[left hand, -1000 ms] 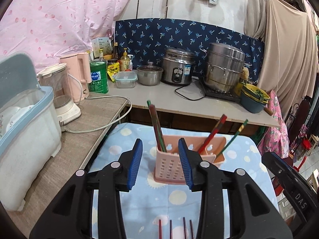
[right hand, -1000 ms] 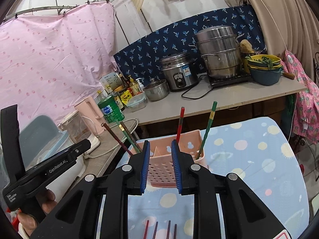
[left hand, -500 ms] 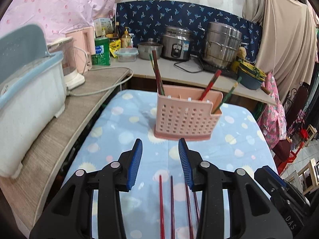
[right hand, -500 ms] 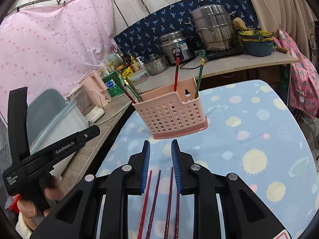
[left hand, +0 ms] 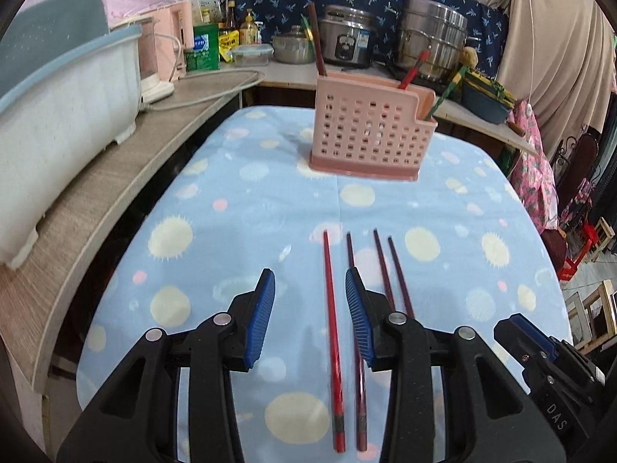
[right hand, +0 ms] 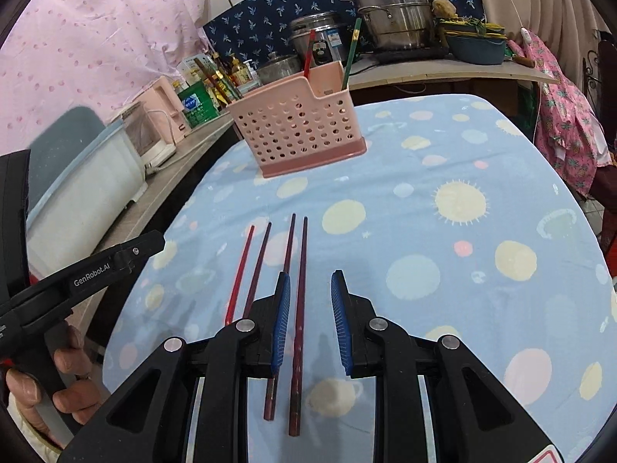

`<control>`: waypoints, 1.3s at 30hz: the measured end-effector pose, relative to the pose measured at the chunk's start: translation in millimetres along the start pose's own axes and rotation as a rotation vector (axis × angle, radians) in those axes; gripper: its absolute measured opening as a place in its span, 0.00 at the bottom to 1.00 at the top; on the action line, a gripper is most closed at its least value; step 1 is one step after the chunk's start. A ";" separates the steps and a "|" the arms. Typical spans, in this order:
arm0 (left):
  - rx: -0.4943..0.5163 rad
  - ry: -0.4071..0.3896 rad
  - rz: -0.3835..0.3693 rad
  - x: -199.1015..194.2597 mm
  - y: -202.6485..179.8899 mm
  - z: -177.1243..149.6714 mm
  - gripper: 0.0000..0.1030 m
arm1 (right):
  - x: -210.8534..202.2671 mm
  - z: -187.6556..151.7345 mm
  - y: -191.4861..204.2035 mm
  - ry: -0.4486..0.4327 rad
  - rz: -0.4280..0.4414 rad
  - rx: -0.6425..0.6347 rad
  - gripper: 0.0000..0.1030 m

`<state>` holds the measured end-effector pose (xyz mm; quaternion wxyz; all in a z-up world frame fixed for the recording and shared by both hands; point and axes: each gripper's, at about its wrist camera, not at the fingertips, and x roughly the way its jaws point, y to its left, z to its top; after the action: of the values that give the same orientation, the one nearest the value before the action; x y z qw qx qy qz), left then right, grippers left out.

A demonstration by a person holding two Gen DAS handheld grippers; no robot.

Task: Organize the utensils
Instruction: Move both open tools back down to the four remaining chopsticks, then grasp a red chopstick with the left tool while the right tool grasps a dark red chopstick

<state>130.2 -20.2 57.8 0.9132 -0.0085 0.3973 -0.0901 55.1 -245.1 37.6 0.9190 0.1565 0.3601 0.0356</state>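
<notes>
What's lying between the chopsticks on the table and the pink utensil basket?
Only bare tablecloth between the loose chopsticks and basket, in both wrist views.

Two right-hand chopsticks (left hand: 393, 270): near ends hidden behind left gripper's jaw | leftmost chopsticks (right hand: 246, 270): lower ends hidden behind right gripper body | pink basket (right hand: 297, 123): interior compartments not discernible | bottles (left hand: 235, 34) on bench: labels too small to read

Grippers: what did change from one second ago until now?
Both pulled back from the basket and tilted down over the four chopsticks lying on the cloth. The right gripper opened wider. The left gripper stayed open; nothing was grasped, nothing else moved.
</notes>
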 end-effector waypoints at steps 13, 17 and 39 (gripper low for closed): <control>0.007 0.095 -0.002 14.5 6.1 -55.2 0.35 | 15.3 -59.0 19.7 0.111 0.012 -0.069 0.22; 0.001 0.104 -0.009 15.6 6.6 -64.4 0.35 | 20.8 -69.4 21.4 0.136 0.013 -0.071 0.22; 0.037 0.166 -0.056 18.5 -4.0 -95.7 0.46 | 22.0 -82.1 14.0 0.127 -0.059 -0.101 0.07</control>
<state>72.4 -22.0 -20.7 0.8743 0.0050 0.4695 -0.1235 16.7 -206.4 -29.1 0.9018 0.0965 0.4197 0.0365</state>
